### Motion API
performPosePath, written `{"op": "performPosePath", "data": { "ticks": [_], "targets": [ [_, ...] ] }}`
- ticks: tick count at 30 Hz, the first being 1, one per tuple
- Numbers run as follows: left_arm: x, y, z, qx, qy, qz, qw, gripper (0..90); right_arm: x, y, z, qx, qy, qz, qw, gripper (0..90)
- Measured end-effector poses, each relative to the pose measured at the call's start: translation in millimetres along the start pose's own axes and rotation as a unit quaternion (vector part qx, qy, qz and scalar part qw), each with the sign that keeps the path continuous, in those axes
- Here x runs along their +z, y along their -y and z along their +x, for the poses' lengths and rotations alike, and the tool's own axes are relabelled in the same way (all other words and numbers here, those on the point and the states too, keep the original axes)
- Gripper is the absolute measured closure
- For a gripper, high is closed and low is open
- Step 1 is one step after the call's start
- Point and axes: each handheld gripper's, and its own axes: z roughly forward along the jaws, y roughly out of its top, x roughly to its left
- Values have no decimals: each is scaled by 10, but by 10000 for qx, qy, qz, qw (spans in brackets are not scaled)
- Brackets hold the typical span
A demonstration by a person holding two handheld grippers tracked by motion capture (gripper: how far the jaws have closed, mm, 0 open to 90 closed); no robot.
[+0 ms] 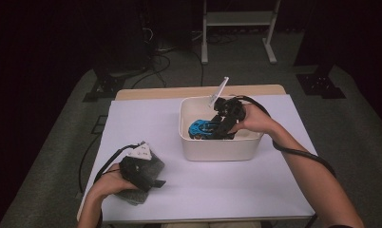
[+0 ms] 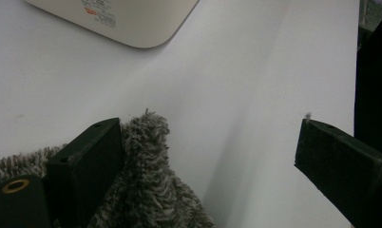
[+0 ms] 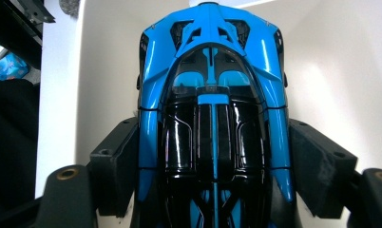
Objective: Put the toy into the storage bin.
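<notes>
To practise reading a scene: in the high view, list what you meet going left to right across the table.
Left tool resting on the grey shaggy cloth → white bin → blue toy car → right tool gripping it.

The glossy toy sports car (image 3: pixel 210 118) is bright blue along its sides and nose, with a black centre and a thin blue stripe down the middle. It sits in a plain cream-white plastic tub (image 1: pixel 217 148). At 7 o'clock, the shaggy cloth (image 2: pixel 146 190) is mottled grey-brown. The desk (image 1: pixel 203 190) is pale white. Both hand-held grippers have matte black jaws.
</notes>
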Motion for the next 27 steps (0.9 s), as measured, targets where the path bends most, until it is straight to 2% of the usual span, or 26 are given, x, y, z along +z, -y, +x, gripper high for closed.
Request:
{"op": "performPosePath", "data": {
  "ticks": [27],
  "targets": [
    [-20, -2, -5, 27, 5, -8, 10000, 83, 186, -6, -99, 159, -136, 294, 9993, 251]
  ]
}}
